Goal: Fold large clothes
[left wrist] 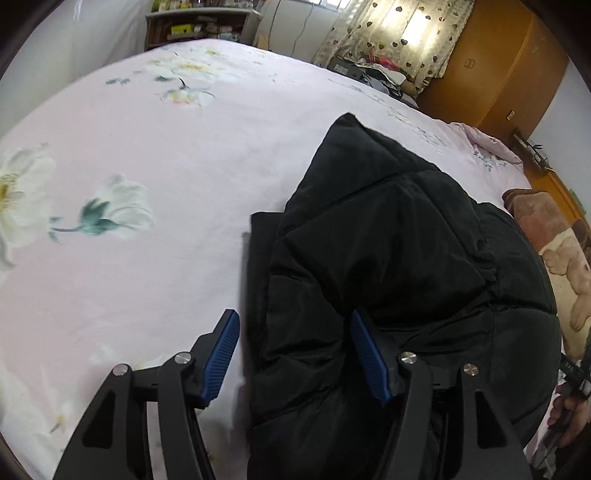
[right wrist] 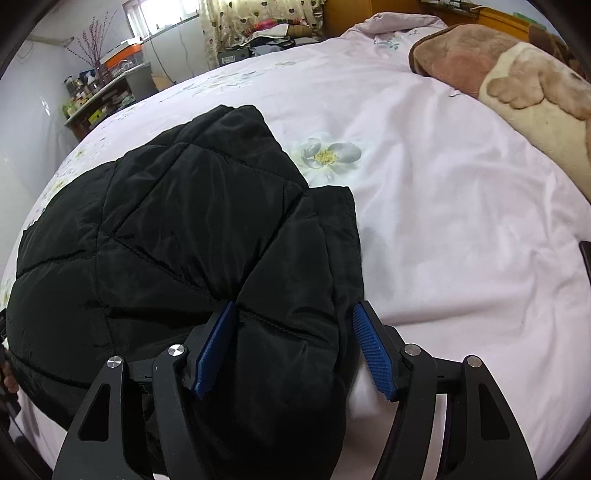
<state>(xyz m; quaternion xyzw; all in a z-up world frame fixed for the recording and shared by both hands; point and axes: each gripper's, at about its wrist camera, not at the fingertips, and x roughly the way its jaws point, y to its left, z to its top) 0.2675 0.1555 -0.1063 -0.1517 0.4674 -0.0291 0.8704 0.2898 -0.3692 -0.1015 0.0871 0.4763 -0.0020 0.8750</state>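
Observation:
A black quilted puffer jacket (left wrist: 388, 229) lies folded on the pink flowered bed sheet (left wrist: 147, 147). In the left wrist view its left edge runs between the blue pads of my left gripper (left wrist: 294, 314), which stands open; the left pad (left wrist: 221, 354) hangs over bare sheet, clear of the fabric. In the right wrist view the jacket (right wrist: 166, 221) fills the left half, and its right-hand corner bulges between the jaws of my right gripper (right wrist: 295, 306). That gripper is open too, with its right pad (right wrist: 373, 354) just off the fabric.
A brown and cream plush blanket (right wrist: 517, 74) lies at the bed's far right. A shelf with small items (left wrist: 192, 26), a heart-print curtain (left wrist: 399, 33) and an orange wardrobe (left wrist: 498, 74) stand beyond the bed. A hand (left wrist: 569, 410) shows at the lower right.

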